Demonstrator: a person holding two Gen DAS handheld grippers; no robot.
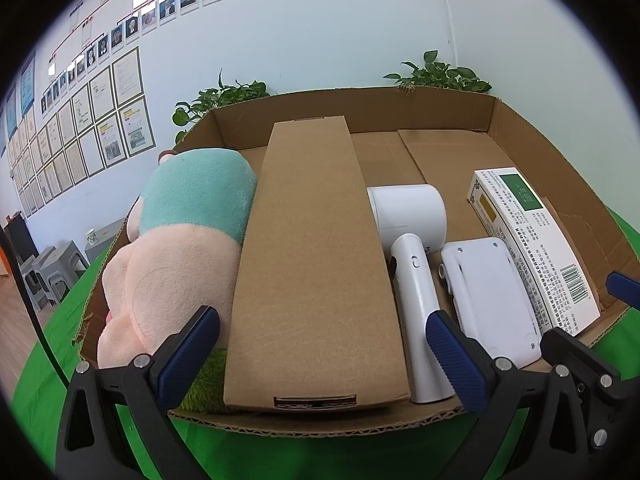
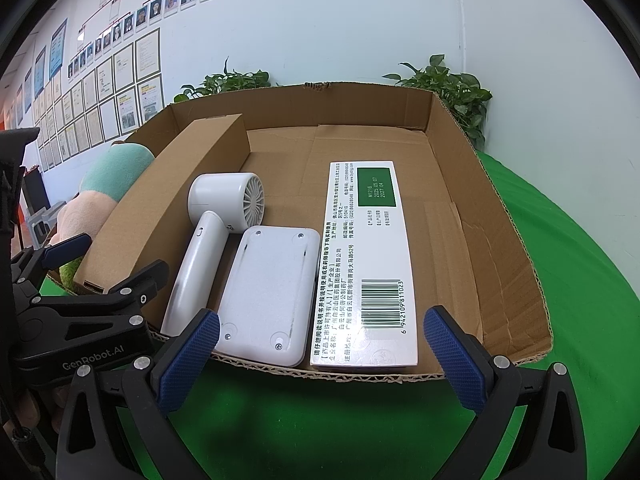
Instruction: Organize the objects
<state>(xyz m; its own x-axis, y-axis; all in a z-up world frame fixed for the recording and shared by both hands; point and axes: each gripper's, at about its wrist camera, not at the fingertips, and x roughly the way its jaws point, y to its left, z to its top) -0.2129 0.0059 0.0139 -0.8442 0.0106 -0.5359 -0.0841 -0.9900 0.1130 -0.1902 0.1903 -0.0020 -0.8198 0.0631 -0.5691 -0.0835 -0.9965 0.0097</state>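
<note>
An open cardboard tray (image 1: 540,148) (image 2: 472,216) lies on a green cloth. Inside it, left to right, lie a pink and teal plush toy (image 1: 176,248) (image 2: 108,176), a long brown carton (image 1: 312,264) (image 2: 168,200), a white hair dryer (image 1: 412,248) (image 2: 216,220), a flat white device (image 1: 492,300) (image 2: 268,292) and a white medicine box (image 1: 532,240) (image 2: 368,256). My left gripper (image 1: 322,356) is open, empty, at the tray's near edge in front of the carton. My right gripper (image 2: 322,356) is open, empty, before the device and medicine box.
The green cloth (image 2: 580,280) covers the table around the tray. Potted plants (image 1: 224,96) (image 2: 452,88) stand behind it against a white wall with framed papers. Grey stools (image 1: 52,272) stand on the floor at far left.
</note>
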